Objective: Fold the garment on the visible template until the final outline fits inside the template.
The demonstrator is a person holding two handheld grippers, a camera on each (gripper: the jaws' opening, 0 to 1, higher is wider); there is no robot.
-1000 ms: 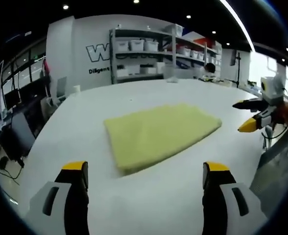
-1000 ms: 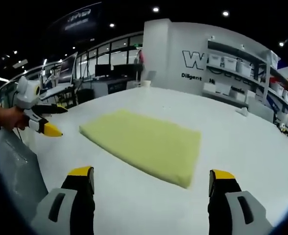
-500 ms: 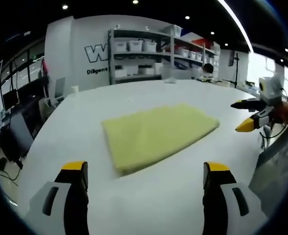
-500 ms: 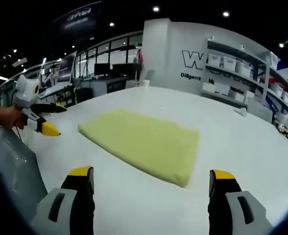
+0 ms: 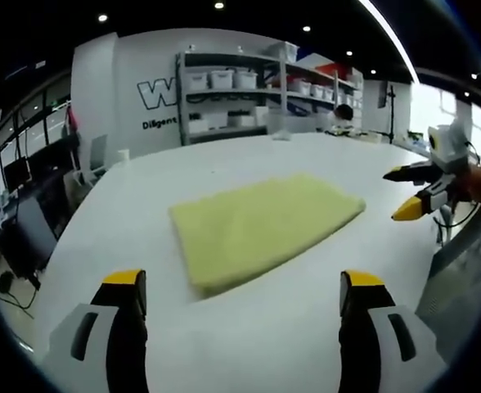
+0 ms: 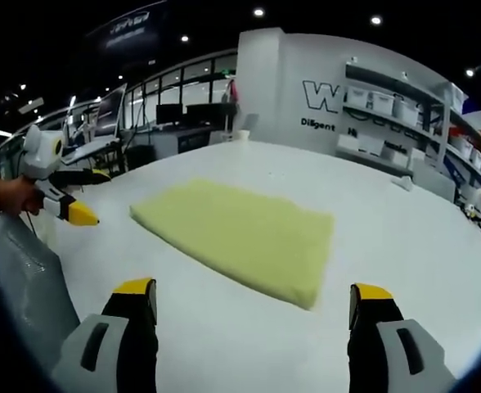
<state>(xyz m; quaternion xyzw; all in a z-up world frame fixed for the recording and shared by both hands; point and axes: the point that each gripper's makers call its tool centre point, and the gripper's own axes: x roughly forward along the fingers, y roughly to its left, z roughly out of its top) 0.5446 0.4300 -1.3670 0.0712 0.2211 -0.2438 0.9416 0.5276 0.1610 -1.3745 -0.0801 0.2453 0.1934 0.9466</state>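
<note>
A pale yellow garment [image 5: 261,225], folded into a flat rectangle, lies on the white table [image 5: 142,213]. My left gripper [image 5: 243,279] hovers open just short of its near edge, with nothing between the jaws. In the right gripper view the same garment [image 6: 240,237] lies ahead of my right gripper [image 6: 253,289], which is also open and holds nothing. Each gripper appears in the other's view, held by a hand off the table's side: the right gripper [image 5: 416,192] and the left gripper [image 6: 69,196], both with jaws apart and clear of the garment.
Shelves with white bins [image 5: 240,90] stand beyond the table's far edge against a lettered wall. A grey sheet-like object [image 5: 469,278] sits by the near table edge, also seen as the grey sheet [image 6: 20,278]. Desks with monitors [image 6: 175,123] fill the room behind.
Both views have drifted slightly with the hands. The garment lies as before and both grippers stay open.
</note>
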